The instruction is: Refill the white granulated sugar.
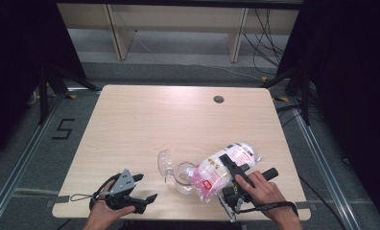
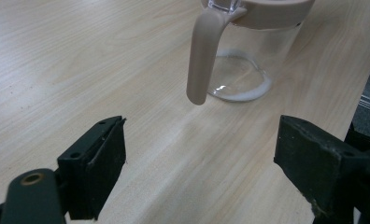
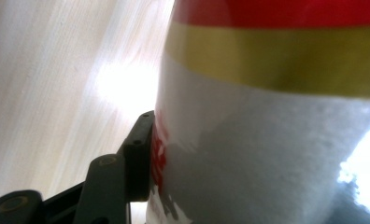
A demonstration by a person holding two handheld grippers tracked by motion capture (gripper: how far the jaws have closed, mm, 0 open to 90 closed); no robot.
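Bag (image 1: 221,170) (white, red-and-yellow print) tilted over glass jug (image 1: 183,176) near table (image 1: 130,124) front edge, clamped in right gripper (image 1: 237,171). Left gripper (image 1: 142,190) jaws wide apart, nothing between, resting left of jug.

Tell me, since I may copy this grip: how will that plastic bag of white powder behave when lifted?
The bag probably sags: it bulges around the right gripper, whose jaws pinch it. Its glossy film looks slippery. Tilted toward the jug, its contents likely shift.
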